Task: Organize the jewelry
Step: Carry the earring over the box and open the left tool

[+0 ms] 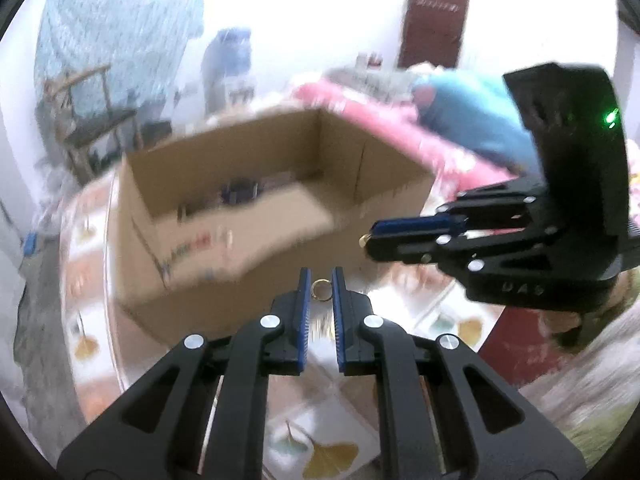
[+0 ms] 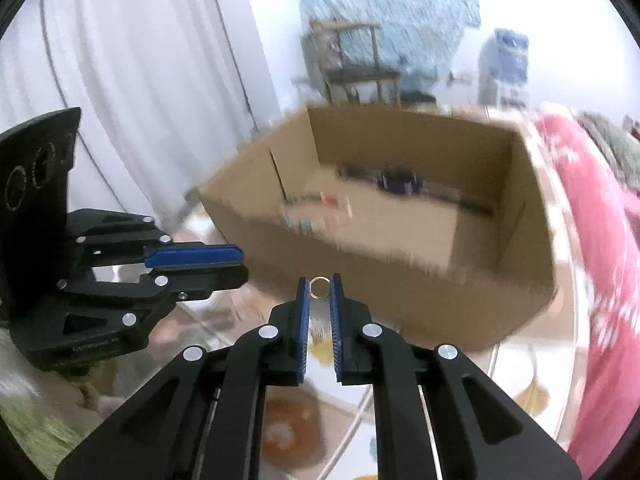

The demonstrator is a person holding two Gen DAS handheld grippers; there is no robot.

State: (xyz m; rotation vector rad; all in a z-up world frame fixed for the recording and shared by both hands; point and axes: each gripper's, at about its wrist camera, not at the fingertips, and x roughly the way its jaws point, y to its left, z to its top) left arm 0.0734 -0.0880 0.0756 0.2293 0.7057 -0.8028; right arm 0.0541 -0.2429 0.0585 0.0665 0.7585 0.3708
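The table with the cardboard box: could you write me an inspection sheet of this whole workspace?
Surface: glossy table with a leaf-patterned cover.
Job's things: one gold ring in the left gripper; another ring in the right gripper.
Clutter: open cardboard box, with blurred small items inside.
Grippers: both pinch their rings at the fingertips.
Cables: a thin cord hangs by the white curtain.
Surroundings: wooden chair, dark red door, pink fabric.

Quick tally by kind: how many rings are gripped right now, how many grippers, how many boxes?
Gold rings: 2, one in the left gripper, one in the right gripper
Grippers: 2
Cardboard boxes: 1, open-topped
Total: 5
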